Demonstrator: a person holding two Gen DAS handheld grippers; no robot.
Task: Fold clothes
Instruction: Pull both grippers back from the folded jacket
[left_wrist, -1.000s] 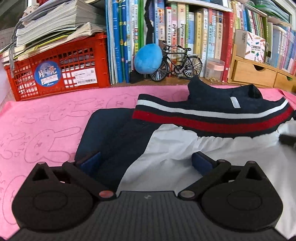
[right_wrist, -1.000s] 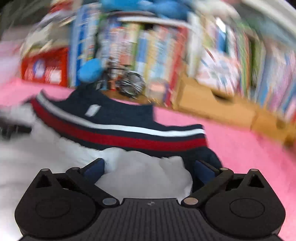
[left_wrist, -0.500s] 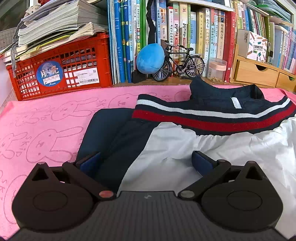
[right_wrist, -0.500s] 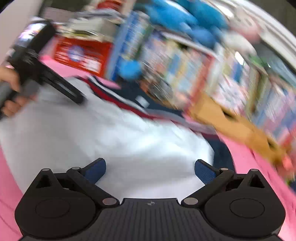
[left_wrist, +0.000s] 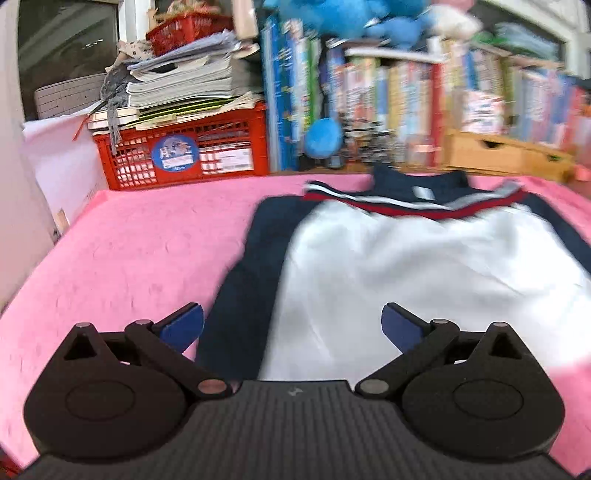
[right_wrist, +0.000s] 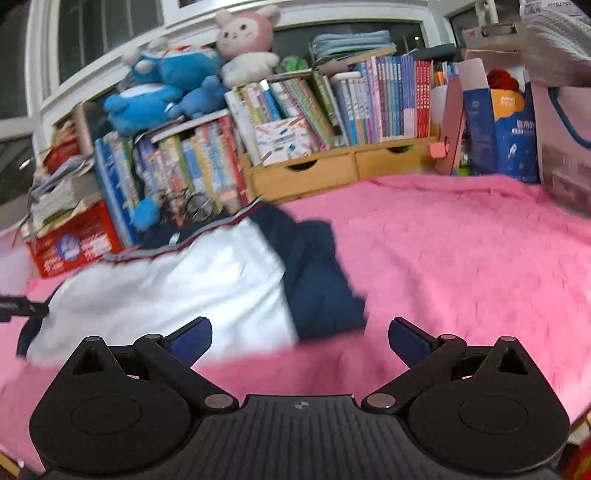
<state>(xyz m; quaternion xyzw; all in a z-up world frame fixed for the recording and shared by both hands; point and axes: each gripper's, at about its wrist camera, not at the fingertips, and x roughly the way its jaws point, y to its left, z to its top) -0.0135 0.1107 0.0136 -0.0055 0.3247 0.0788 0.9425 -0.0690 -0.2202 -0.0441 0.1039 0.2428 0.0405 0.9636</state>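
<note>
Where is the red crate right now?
In the left view the red crate stands at the back left edge of the pink blanket, under a stack of papers and beside the books.

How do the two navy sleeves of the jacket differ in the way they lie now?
The left sleeve lies long and fairly straight beside the white body; the right sleeve looks bunched and crumpled. The left sleeve runs toward the near hem; the right sleeve ends short of it. Both are navy and rest on the pink blanket.

No legible text; crate sticker (left_wrist: 173, 153) blurred.
</note>
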